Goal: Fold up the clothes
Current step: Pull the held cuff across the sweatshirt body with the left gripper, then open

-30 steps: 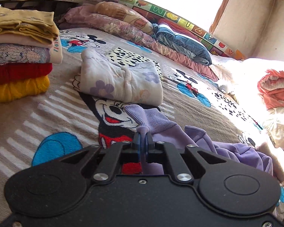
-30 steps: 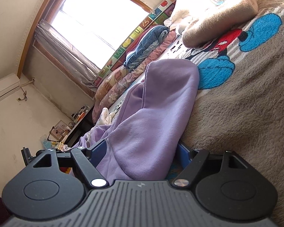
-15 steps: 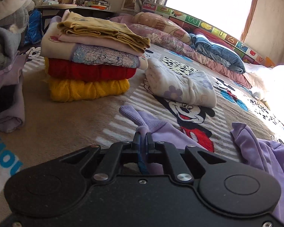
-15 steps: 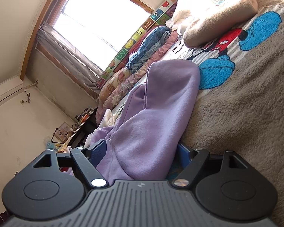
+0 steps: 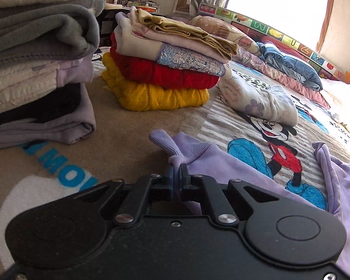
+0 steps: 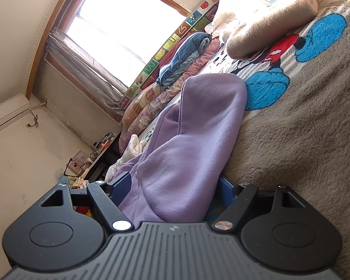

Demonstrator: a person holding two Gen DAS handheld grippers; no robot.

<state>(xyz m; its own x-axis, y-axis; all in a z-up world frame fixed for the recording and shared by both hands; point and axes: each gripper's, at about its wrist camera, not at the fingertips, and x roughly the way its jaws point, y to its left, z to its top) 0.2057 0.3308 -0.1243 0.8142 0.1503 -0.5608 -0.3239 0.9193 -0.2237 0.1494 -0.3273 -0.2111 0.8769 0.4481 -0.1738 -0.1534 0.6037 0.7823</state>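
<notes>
Across the whole lower frame of both views lies the cartoon-print blanket [image 5: 119, 140], and on it the lilac sweatshirt [image 6: 189, 154] that is being folded. In the right wrist view it fills the centre, humped up between the wide-spread fingers of the right gripper [image 6: 172, 186]; the jaws stand well apart around the bulk, and I cannot tell whether they press it at all. If that side has no real hold, the body of the garment will likely slide and bunch when the sleeve is drawn.

At the left edge of the left wrist view a tall grey-and-white pile [image 5: 39, 53] stands close, and at upper centre a second stack [image 5: 161, 77] of yellow, red and pale knits. A wide sweep with the sleeve might clip either one and tip it.

Right of that stack lies a floral white bundle [image 5: 259, 98], near the sweatshirt's path; loose cloth could drag over it.

At lower centre the left gripper [image 5: 176, 175] is pinched tight on the ribbed cuff [image 5: 175, 147], only a small tuck of it. Such a thin bite could slip out under a hard pull.
</notes>
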